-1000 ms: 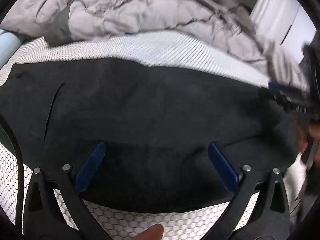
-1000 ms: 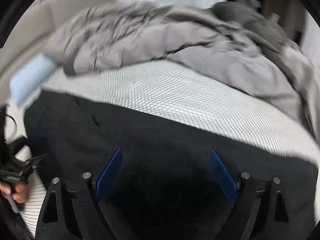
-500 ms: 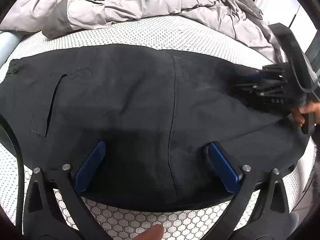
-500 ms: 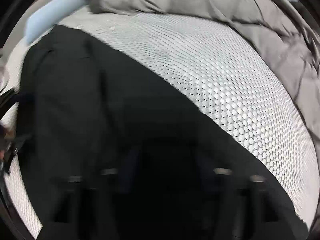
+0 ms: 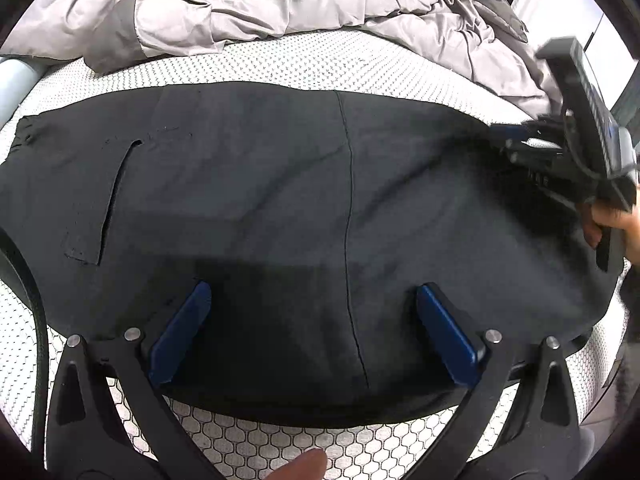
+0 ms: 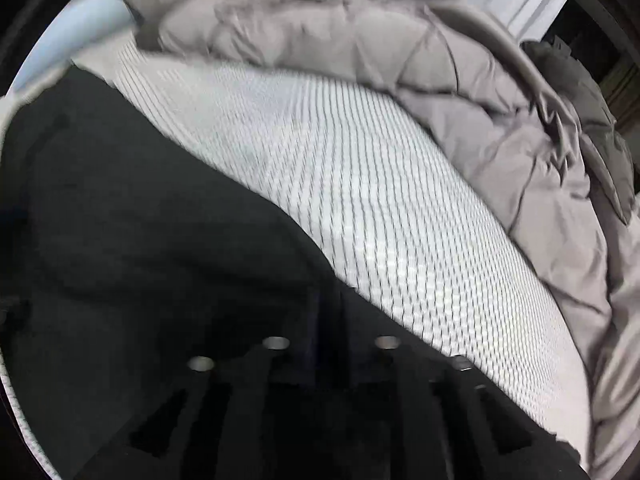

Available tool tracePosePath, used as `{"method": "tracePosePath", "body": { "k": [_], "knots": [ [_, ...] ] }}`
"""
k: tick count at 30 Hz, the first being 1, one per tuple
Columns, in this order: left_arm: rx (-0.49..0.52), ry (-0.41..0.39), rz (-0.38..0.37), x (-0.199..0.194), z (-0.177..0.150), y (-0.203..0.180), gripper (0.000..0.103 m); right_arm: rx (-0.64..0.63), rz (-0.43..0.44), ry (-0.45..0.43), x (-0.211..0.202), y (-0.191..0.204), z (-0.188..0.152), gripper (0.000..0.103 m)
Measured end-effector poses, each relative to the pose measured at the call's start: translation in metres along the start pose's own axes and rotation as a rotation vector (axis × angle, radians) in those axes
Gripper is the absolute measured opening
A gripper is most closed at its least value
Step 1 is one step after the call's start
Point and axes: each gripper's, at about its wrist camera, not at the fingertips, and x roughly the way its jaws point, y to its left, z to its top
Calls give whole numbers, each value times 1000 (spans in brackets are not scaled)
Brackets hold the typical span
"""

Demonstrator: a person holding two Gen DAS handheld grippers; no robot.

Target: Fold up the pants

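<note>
Black pants (image 5: pixel 280 180) lie spread flat across the bed, pocket slit at the left and a seam down the middle. My left gripper (image 5: pixel 312 320) hovers open over their near edge, blue pads (image 5: pixel 180 332) wide apart with cloth beneath them. A hand (image 5: pixel 612 220) holds my right gripper (image 5: pixel 506 134) at the pants' far right edge. The right wrist view is blurred and dark. There my right gripper (image 6: pixel 330 316) has its fingers close together on the pants (image 6: pixel 140 220), dark cloth pinched between them, its jaws opening slightly.
The mattress (image 5: pixel 320 60) has a white honeycomb cover (image 6: pixel 360 180). A rumpled grey duvet (image 5: pixel 280 0) is heaped along the far side (image 6: pixel 440 60). A pale blue bolster (image 5: pixel 12 80) sits at the left. A fingertip (image 5: pixel 304 464) shows at the bottom edge.
My right gripper dropped onto the pants' far right edge, rolled, and went from wide open to nearly closed on the cloth. My left gripper stayed open in place.
</note>
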Motion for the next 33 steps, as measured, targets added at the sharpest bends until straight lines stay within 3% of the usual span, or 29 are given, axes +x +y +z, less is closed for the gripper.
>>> {"method": "tracePosePath", "body": {
  "k": [1, 3, 7, 11, 14, 16, 18, 20, 22, 24, 28, 31, 33],
  "knots": [
    [-5, -1, -3, -1, 0, 1, 102, 12, -7, 7, -1, 1, -2, 43],
    [-32, -11, -21, -6, 1, 5, 102, 82, 10, -26, -14, -14, -15, 49],
    [-37, -67, -79, -26, 2, -2, 102, 393, 62, -160, -79, -48, -81, 85],
    [70, -108, -179, -37, -7, -43, 102, 515, 60, -224, -124, -45, -150, 87],
    [182, -48, -224, -18, -21, -83, 102, 604, 101, -199, -119, -43, -184, 93],
    [259, 21, -187, -3, -32, -98, 102, 604, 121, -117, -108, -26, -210, 92],
    [394, 63, -99, 5, -48, -111, 102, 545, 91, -11, -94, -16, -232, 92],
    [451, 44, -89, -5, -56, -115, 102, 478, 82, -25, -106, -14, -249, 92],
    [423, 21, -147, -15, -54, -112, 102, 508, 99, -81, -124, -31, -264, 92],
    [345, -39, -204, -27, -44, -105, 102, 645, 91, -144, -142, -65, -290, 93],
    [185, -123, -273, -32, -23, -92, 102, 1105, 31, -206, -156, -143, -367, 92],
    [172, -57, -247, -9, -20, -101, 102, 1360, 114, -216, -138, -175, -412, 87],
    [203, -16, -189, 4, -26, -106, 102, 1473, 208, -305, -124, -190, -428, 87]
  ]
}}
